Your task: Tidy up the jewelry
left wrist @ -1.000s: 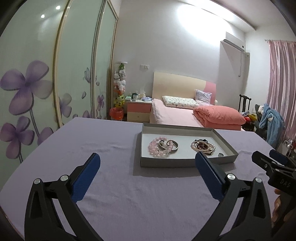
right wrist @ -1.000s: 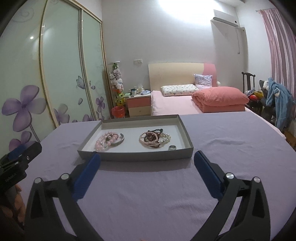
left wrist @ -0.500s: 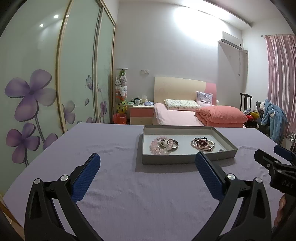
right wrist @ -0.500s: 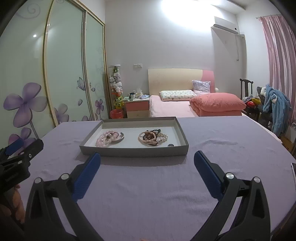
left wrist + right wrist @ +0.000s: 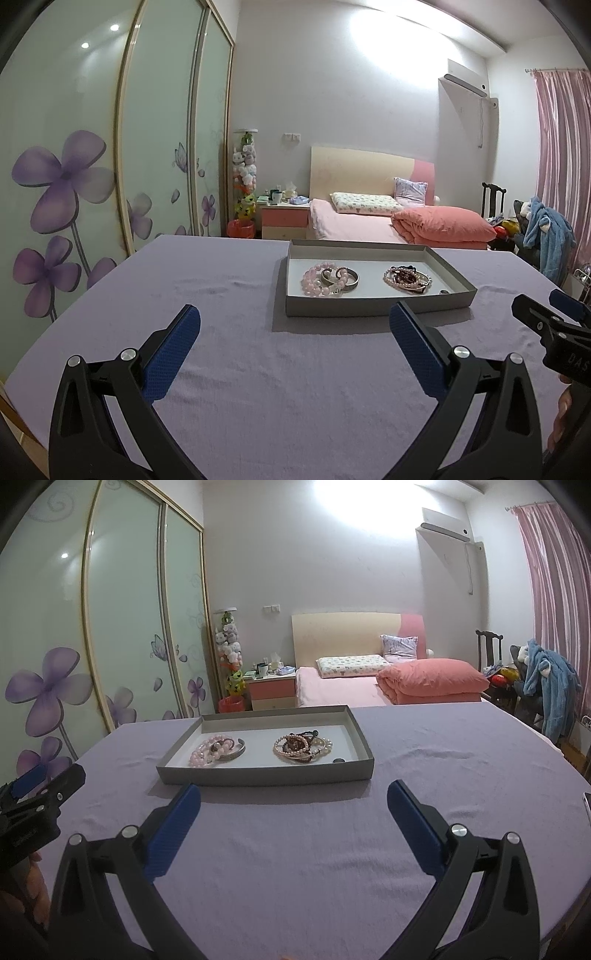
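The left gripper (image 5: 294,319), a black plastic two-finger tool with blue textured pads (image 5: 173,354), was held level and pointing forward, its jaws spread wide with nothing between them. The right gripper (image 5: 294,800), of the same black-and-blue build, sat in a matching pose, jaws likewise spread wide and empty. Each unit appeared at the edge of the other's view, side by side and apart. Part of the person's right hand (image 5: 561,417) was visible below the right unit's body; part of the left hand (image 5: 35,882) showed beneath the left unit.
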The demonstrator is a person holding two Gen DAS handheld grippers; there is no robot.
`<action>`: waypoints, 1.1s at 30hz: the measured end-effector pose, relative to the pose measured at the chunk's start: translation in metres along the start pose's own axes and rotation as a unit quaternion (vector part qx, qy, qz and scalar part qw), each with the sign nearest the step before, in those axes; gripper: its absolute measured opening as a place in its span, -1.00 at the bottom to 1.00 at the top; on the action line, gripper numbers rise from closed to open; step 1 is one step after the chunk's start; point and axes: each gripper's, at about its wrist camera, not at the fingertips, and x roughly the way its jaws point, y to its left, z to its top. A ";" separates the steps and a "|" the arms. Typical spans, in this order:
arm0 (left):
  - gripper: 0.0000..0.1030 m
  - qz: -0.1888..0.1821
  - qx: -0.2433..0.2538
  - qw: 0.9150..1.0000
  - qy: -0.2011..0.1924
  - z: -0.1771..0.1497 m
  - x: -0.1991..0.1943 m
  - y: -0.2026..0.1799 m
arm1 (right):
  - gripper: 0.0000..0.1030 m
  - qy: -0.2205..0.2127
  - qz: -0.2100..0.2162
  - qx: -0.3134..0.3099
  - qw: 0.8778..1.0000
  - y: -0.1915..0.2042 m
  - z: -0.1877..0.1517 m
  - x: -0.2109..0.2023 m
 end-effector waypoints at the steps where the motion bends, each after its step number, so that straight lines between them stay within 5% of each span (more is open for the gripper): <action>1: 0.97 0.000 0.000 1.000 0.000 0.000 -0.001 0.000 | 0.92 0.000 0.000 0.000 1.000 0.000 0.000 0.000; 33: 0.97 -0.001 -0.002 1.000 0.002 0.000 -0.001 -0.001 | 0.92 -0.003 0.000 -0.002 1.000 0.002 -0.002 -0.001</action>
